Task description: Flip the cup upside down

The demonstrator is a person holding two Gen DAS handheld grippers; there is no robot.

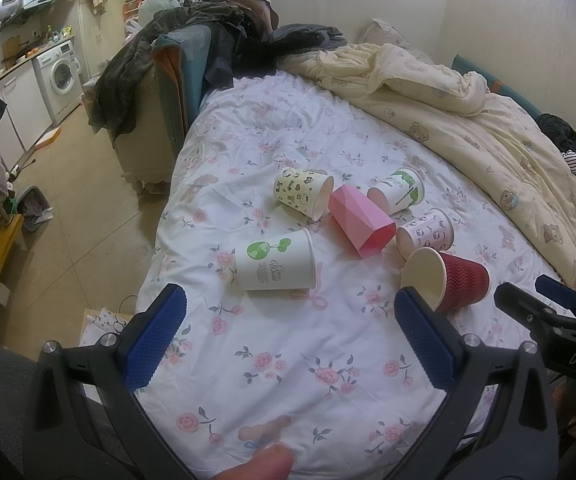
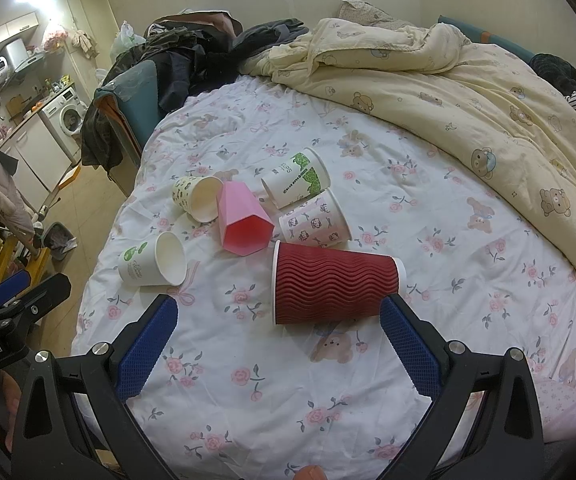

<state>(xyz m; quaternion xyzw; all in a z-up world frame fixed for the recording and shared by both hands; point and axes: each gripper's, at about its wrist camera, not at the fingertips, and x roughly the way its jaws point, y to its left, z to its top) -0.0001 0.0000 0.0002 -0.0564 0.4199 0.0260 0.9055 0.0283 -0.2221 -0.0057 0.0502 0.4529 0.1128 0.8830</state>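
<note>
Six cups lie on their sides on a rumpled floral sheet (image 2: 288,380), clustered mid-bed. Leftmost is a smooth white paper cup (image 2: 152,262) with a green tree print, mouth turned toward the right gripper. Behind it lies a cream cup (image 2: 197,198) dotted with small cartoon figures. Beside that, rim to rim, is a pink faceted cup (image 2: 242,220), hard-edged and angular, its hexagonal mouth open toward the camera. Further right lie a white cup with green leaves (image 2: 298,178) and, just in front of it, a pale pink printed cup (image 2: 316,220). Nearest is the red cup (image 2: 334,288), its sleeve ribbed in wavy corrugations, with a white rim at each end, lying crosswise.

A cream bear-print quilt (image 2: 468,92) is heaped along the far right; dark clothes (image 2: 184,56) pile up at the bed's far left.

The left gripper (image 1: 290,326) is spread wide, holding nothing. The right gripper (image 2: 278,332) is likewise spread, its right finger's tip at the red cup's narrow end; whether it touches the cup cannot be told.
</note>
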